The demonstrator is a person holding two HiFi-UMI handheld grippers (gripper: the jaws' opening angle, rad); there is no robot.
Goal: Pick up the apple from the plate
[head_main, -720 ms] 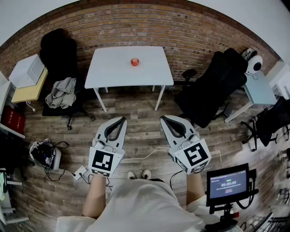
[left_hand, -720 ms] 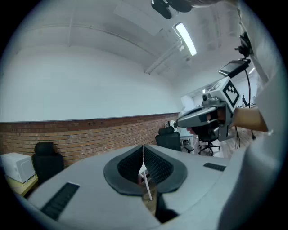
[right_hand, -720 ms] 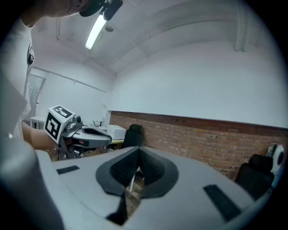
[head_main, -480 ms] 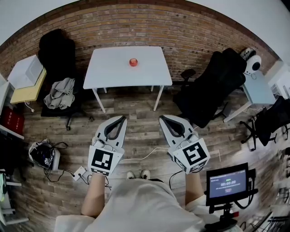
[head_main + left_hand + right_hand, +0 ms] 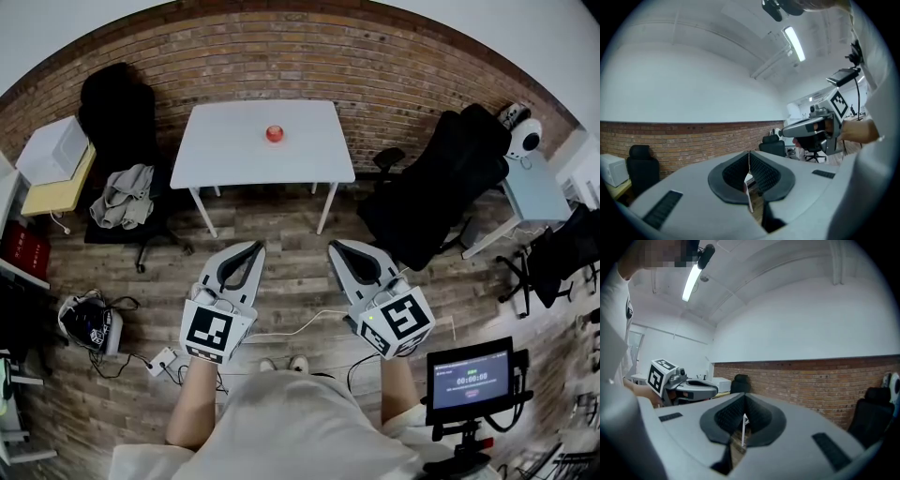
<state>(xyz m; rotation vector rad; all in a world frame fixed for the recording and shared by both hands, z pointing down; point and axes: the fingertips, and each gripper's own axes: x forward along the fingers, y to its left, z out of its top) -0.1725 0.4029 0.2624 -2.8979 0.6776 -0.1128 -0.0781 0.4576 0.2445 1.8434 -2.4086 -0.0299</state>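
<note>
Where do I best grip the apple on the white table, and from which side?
Probably across its widest middle, jaws on opposite flanks: the apple is round with nothing beside it. Come from the near edge of the table; a brick wall backs the far one. The left gripper and right gripper are both shut, so open one first.

White table (image 5: pixel 225 145), brick wall (image 5: pixel 403 75), black chair (image 5: pixel 441 187)
</note>
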